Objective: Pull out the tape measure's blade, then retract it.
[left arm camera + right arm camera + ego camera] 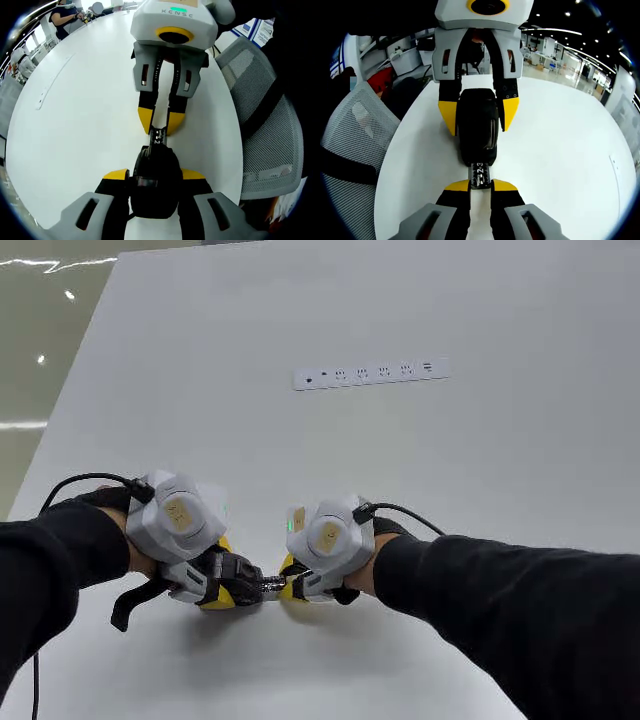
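Black tape measure clamped in left claw; right claw pinches its blade.

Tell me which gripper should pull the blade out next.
Right. The right gripper is shut on the blade near its tip, while the left gripper clamps the case and can anchor it. Little blade is out, so the right likely just draws away.

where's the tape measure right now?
The tape measure is low centre-left in the head view, near the front edge of the table: case clamped in the left tongs, blade pinched by the right tongs facing it.
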